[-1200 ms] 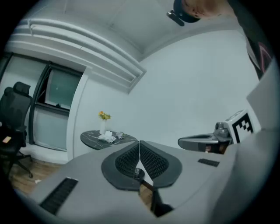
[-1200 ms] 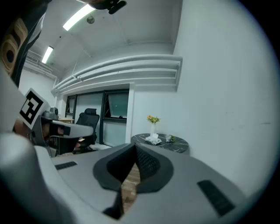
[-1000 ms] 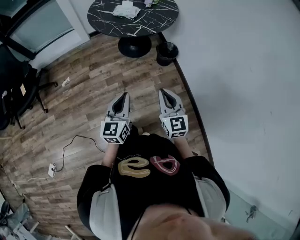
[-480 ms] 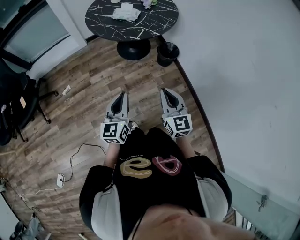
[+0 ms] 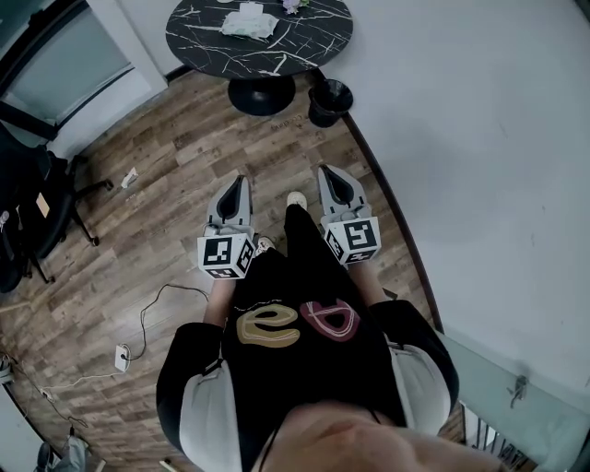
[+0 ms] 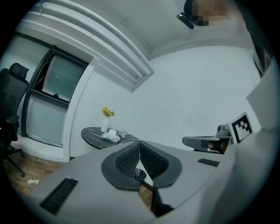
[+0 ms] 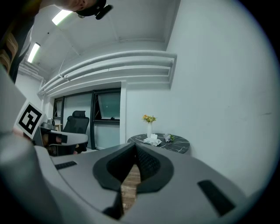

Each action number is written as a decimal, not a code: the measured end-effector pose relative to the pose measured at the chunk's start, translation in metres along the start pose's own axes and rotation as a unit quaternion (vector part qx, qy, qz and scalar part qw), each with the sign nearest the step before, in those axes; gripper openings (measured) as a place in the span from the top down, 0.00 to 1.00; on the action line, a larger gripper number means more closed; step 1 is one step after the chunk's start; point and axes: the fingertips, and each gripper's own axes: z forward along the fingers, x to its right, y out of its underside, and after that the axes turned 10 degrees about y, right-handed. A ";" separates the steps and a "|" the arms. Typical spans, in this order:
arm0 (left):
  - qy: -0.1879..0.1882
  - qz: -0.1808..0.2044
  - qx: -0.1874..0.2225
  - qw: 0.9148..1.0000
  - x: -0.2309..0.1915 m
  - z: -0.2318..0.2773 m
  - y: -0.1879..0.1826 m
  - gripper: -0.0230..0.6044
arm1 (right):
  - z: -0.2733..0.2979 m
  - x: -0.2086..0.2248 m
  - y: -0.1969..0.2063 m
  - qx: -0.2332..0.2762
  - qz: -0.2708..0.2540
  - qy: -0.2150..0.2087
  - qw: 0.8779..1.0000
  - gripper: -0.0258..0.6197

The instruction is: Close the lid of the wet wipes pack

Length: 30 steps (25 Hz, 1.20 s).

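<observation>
Wet wipes pack (image 5: 249,20): pale, whitish and soft-sided, of low oblong form with an uneven, crumpled outline; lies flat on the round black, white-veined table (image 5: 309,41), on the left part of the top as the head view shows it, well inside the rim; in the right gripper view it sits just in front of a slim white vase (image 7: 149,127) of yellow flowers; a pale piece rises from its upper face; whether this is the lid or a wipe cannot be told; lid position not determinable at this range; no print or label legible.
</observation>
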 end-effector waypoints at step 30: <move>-0.131 0.019 -0.029 0.991 -0.114 0.242 -0.023 0.93 | 0.287 0.114 -0.023 -0.004 0.007 -0.123 0.992 0.94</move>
